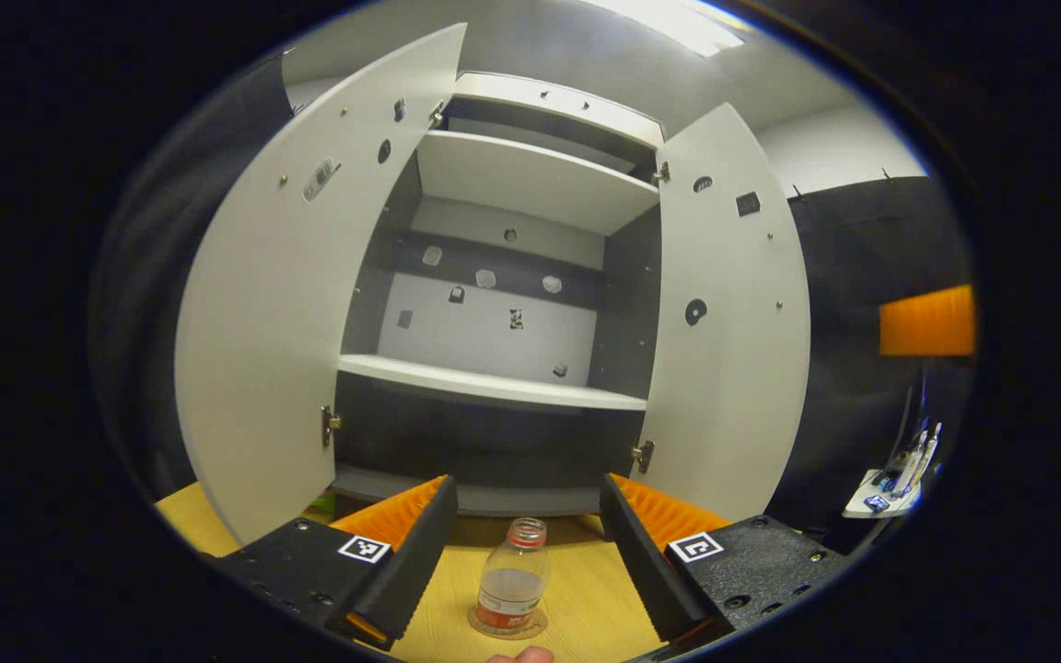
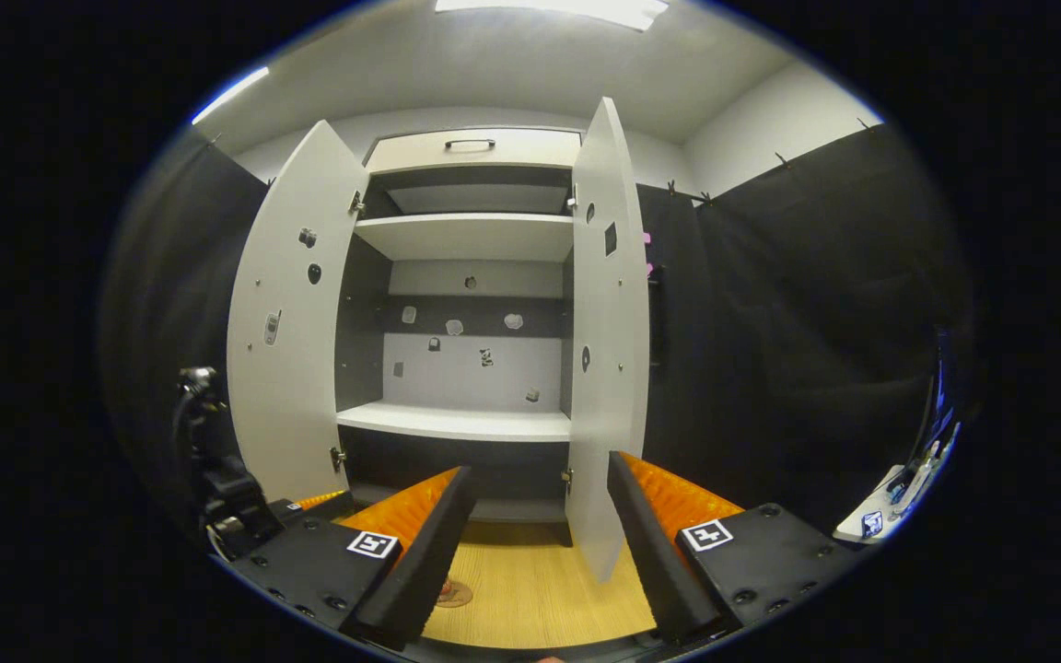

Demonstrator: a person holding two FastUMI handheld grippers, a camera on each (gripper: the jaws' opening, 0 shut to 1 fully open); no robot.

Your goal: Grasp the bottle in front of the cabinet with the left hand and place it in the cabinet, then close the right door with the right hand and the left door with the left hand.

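at the very bottom edge of the left gripper view a small sliver of a hand [image 1: 519, 655] pokes in, mostly cut off. just above it the left gripper [image 1: 527, 539] has its fingers spread wide, and the bottle [image 1: 512, 580] stands upright between them in the lower centre, touching neither finger. the bottle is clear with a red cap and a red label band whose print is too small to make out; it sits on a round mat [image 1: 507, 623] on the wooden worktop [image 1: 586, 599], in front of the cabinet [image 1: 494, 304]. the cabinet fills the middle of the frame, both doors swung open: the left door [image 1: 309, 276] at left of centre, the right door [image 1: 733, 341] at right of centre. its shelves appear bare, with small marks on the back panel too blurred to identify. in the right gripper view the right gripper [image 2: 538, 552] is likewise spread apart at the bottom, holding nothing, with the right door [image 2: 609, 368] seen nearly edge-on just above the gap between the fingers. the mat [image 2: 453, 594] peeks out beside the left-hand finger, which hides most of it and the bottle. at the lower left a dark device [image 2: 217, 479] is partly cut off; i cannot tell what it is. small items on a white ledge [image 2: 880, 520] at the lower right are too tiny to name.
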